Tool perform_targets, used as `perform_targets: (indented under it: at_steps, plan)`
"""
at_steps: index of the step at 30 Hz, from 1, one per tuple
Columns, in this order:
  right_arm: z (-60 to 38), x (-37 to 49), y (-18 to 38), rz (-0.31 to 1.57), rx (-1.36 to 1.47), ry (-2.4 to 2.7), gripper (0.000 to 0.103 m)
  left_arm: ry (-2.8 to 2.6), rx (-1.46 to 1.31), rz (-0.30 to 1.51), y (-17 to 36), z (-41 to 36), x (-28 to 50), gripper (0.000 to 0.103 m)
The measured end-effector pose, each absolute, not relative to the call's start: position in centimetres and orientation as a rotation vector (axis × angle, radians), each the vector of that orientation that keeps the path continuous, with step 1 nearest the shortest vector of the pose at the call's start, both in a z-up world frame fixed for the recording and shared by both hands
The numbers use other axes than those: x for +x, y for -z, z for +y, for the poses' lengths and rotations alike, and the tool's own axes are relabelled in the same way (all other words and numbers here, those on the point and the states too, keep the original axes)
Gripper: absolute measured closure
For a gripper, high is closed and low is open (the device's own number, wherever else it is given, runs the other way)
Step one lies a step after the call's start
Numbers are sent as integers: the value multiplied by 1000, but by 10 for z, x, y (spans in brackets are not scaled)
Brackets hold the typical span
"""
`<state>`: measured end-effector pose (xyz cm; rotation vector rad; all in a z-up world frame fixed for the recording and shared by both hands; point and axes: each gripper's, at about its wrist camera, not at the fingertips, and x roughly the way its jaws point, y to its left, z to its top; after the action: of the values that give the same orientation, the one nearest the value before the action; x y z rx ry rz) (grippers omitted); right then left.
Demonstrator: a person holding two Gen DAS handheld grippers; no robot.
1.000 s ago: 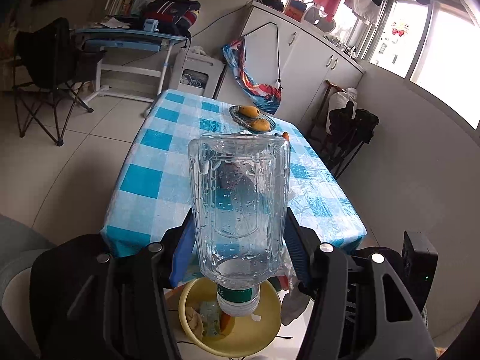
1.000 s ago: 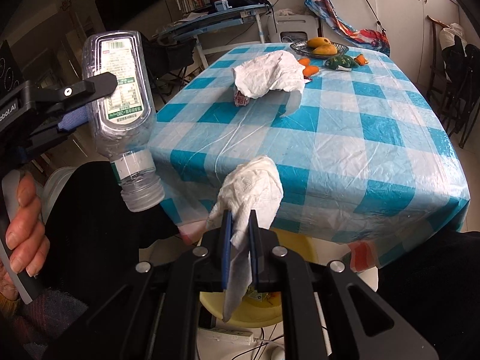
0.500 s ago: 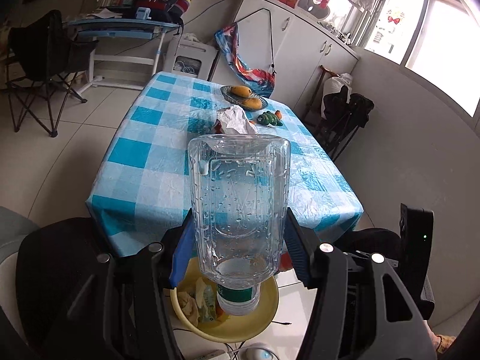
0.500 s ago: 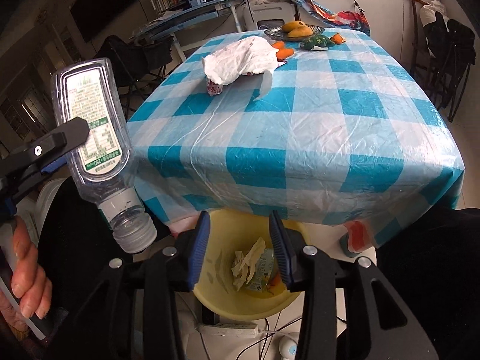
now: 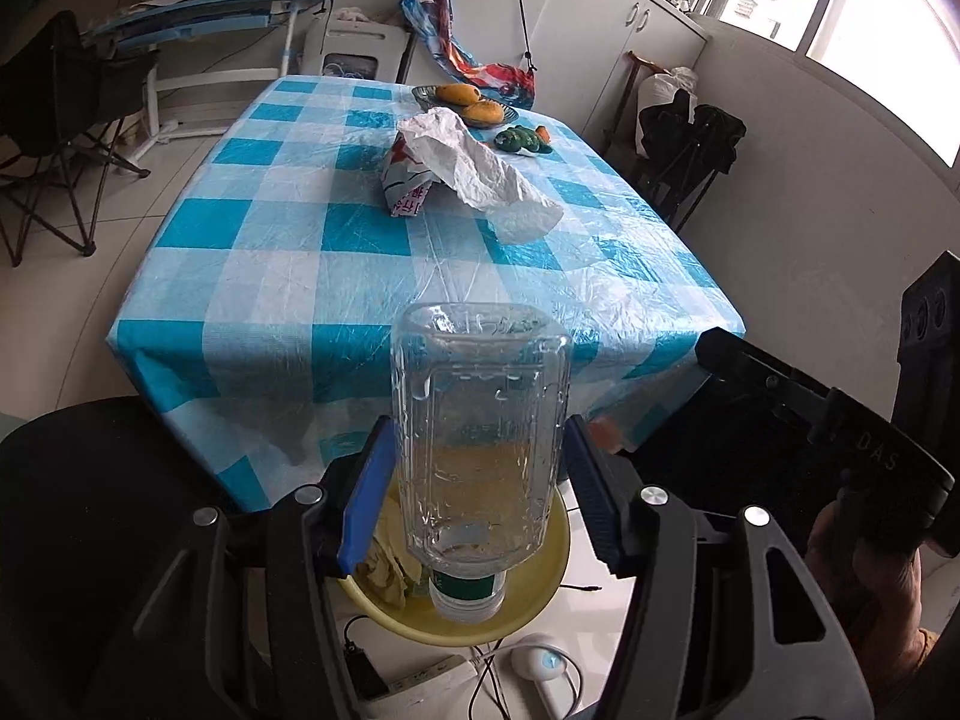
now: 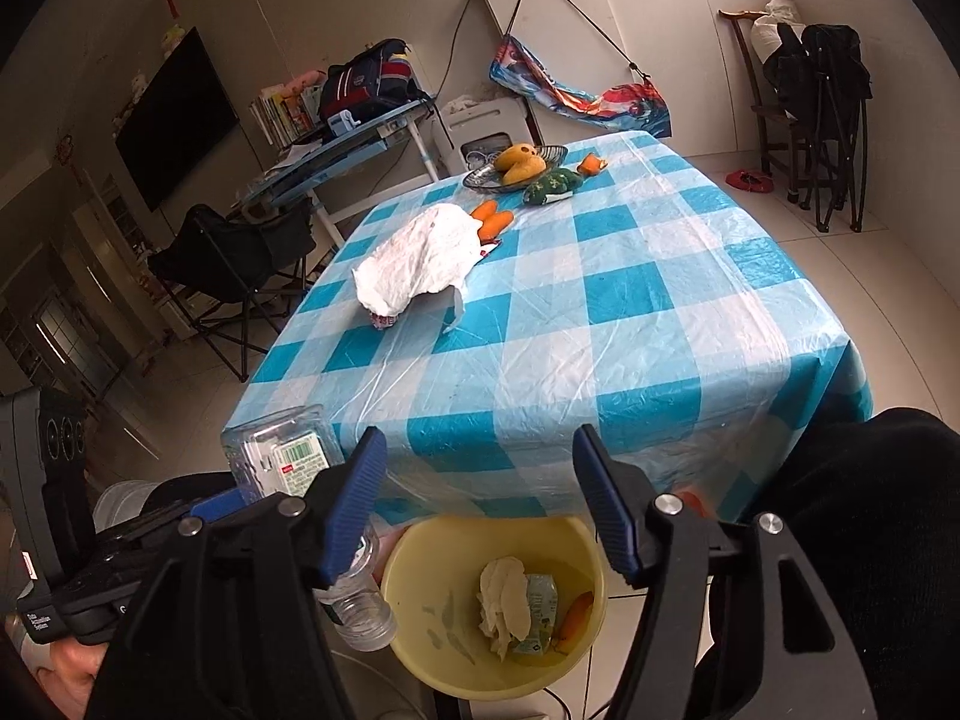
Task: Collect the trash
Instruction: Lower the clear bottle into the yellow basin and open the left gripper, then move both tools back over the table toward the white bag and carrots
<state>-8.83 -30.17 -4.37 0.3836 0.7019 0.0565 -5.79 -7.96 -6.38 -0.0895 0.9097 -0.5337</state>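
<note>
**pixelpat:** So where's the trash at? The left gripper (image 5: 480,492) has its 2 blue pads pinching a clear square-sided plastic bottle (image 5: 480,450), held upside down with the green-labelled neck and open mouth pointing down over the round yellow plastic bin (image 5: 540,594) on the floor.

**rigwatcher:** Yep, and from the right wrist view that same bottle shows at about 8 o'clock, barcode label facing the camera, neck hanging just beside the bin's rim, at the bin's 9 o'clock. The right gripper (image 6: 474,504) is spread and its jaws are opening wider, nothing between them. Straight below it is the bin, and inside lie a crumpled white tissue (image 6: 501,606), a small green carton (image 6: 537,612) and an orange scrap (image 6: 573,615).

**pixelpat:** What's left on the blue-and-white checked tablecloth (image 6: 630,324)?

**rigwatcher:** A crumpled white plastic bag (image 6: 420,258) lying over a red-and-white printed wrapper (image 5: 405,192), at roughly 11 o'clock in the right view. Behind it sit 2 carrots (image 6: 492,219), a green stuffed toy (image 6: 552,183) and a glass dish of yellow fruit (image 6: 519,162), all near the far edge.

**pixelpat:** In the left view, the person's right hand (image 5: 864,576) sits at 4 o'clock, wrapped around the other tool's black handle.
</note>
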Motion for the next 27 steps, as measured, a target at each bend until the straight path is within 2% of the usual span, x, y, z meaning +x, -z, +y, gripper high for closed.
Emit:
perform_targets:
  at_steps: [5,11,15,27]
  plan:
    - [-302,-88,44,702,382,-56,38,508,-103,882,61,-72,-62,35]
    - [-299,-89,44,707,369,-58,37,473,-122,866,57,-65,-59,33]
    - [-298,-89,44,709,368,-58,37,433,-135,836,54,-58,-59,29]
    - [-297,-90,45,710,364,-60,37,362,-175,812,53,-45,-53,28]
